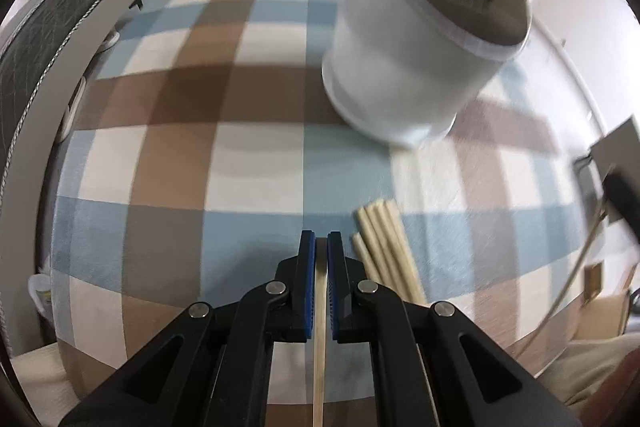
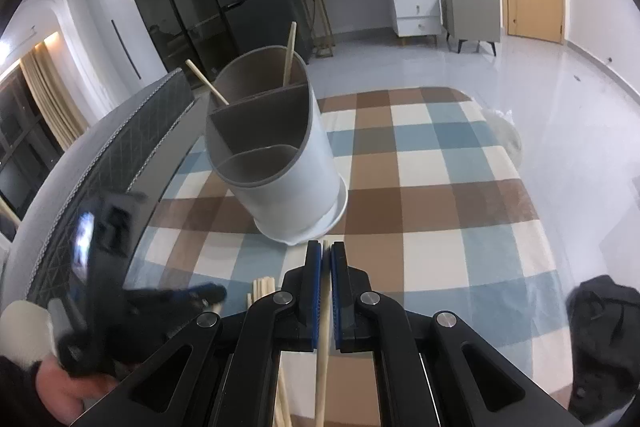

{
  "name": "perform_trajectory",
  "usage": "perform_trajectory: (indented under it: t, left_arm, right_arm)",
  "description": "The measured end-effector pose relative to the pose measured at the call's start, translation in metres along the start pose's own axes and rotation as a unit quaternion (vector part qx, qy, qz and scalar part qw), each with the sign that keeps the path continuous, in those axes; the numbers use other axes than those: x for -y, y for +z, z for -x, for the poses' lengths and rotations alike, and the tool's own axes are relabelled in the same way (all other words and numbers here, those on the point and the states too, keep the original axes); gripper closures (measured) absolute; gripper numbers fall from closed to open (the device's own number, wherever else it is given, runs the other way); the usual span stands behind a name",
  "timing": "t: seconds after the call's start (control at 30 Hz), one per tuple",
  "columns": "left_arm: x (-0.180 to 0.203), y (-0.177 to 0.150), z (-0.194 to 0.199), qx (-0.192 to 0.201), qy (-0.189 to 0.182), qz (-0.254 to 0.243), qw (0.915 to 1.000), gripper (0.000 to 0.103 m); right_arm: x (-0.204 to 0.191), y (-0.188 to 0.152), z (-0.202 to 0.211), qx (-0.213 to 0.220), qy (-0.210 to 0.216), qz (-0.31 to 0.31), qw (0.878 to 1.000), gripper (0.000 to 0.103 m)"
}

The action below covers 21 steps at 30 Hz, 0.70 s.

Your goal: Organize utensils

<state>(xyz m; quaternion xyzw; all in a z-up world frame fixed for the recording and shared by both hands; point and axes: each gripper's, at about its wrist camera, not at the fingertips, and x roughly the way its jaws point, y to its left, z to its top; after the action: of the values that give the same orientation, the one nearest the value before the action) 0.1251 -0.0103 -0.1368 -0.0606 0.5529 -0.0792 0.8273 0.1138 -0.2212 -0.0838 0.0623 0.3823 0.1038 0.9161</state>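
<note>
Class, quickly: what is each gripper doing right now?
Left gripper: shut on a chopstick.
Right gripper: shut on a chopstick.

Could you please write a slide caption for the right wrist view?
Right gripper shut on a chopstick before the white divided holder on a checked tablecloth.

The utensil holder point(image 2: 276, 147) stands on the checked cloth point(image 2: 440, 195) toward its far side, with two chopsticks point(image 2: 289, 53) in its rear compartment (the front ones look empty, perhaps). A loose bundle of chopsticks point(image 1: 384, 247) lies nearer, just right of the left gripper point(image 1: 321, 241).
</note>
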Motion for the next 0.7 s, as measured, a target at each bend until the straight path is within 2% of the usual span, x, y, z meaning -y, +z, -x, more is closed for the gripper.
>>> perform_trajectory:
  t: [0.1,0.23,0.33,0.47,0.7]
  left_arm:
    - [-0.002,0.000,0.028,0.062,-0.023,0.008,0.9978,0.101]
    - [0.002,-0.003,0.070,0.144,-0.056,0.014,0.9878,0.101]
    - [0.011,-0.004,0.089,0.180,-0.067,0.001,0.9815,0.101]
    - [0.019,-0.008,0.103,0.202,-0.065,-0.026,0.9769,0.101]
    - [0.030,-0.013,0.109,0.194,-0.039,-0.057,0.9786,0.102]
  right_arm:
    - [-0.002,-0.001,0.012,0.016,0.002,0.001,1.000,0.099]
    - [-0.010,-0.007,0.029,0.035,0.005,0.008,0.999,0.099]
    - [-0.018,-0.011,0.041,0.051,0.005,0.020,0.999,0.099]
    - [-0.026,-0.015,0.055,0.067,0.011,0.031,0.997,0.099]
    - [-0.033,-0.019,0.071,0.095,0.015,0.041,0.995,0.099]
